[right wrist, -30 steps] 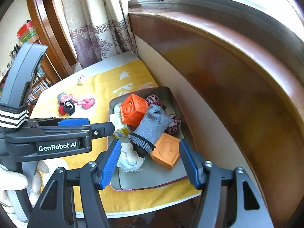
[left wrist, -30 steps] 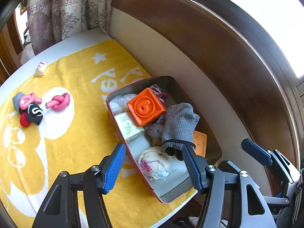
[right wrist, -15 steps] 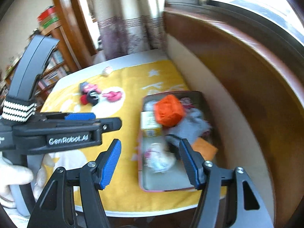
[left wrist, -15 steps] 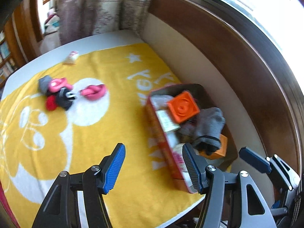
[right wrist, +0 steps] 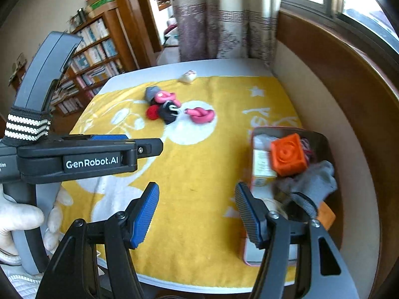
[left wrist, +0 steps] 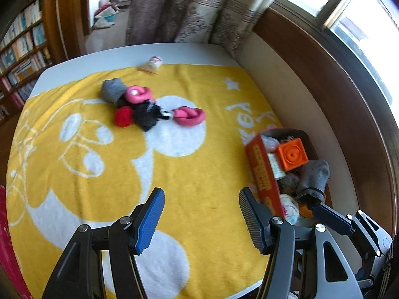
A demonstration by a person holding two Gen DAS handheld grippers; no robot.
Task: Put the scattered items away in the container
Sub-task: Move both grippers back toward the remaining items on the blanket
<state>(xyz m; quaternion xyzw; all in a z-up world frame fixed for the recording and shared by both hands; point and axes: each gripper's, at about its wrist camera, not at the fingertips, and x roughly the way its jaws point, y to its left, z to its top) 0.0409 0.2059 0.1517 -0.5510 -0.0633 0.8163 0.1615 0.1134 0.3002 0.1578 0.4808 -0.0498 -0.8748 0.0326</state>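
Blue-padded and black-framed, the left gripper [left wrist: 202, 220] and the right gripper [right wrist: 197, 216] both tilt down over the table with their jaws apart and nothing between them, the left one gripped by a pale-gloved hand [right wrist: 22, 220] at the edge of the right wrist view. Yellow towel [left wrist: 199, 174] with white cartoon shapes covers the grey table [left wrist: 124, 52], and near its far end lie the scattered items: a grey sock [left wrist: 112, 90], a pink knot [left wrist: 189, 115], a black-and-red bundle [left wrist: 139, 115] and a small white packet [left wrist: 152, 64]. At the right edge, against the wooden window sill [left wrist: 331, 87], the container [left wrist: 261, 172] holds an orange cube [left wrist: 291, 154] and a grey glove [left wrist: 313, 178], while a curtain [left wrist: 184, 12] and bookshelves [right wrist: 92, 57] stand behind.
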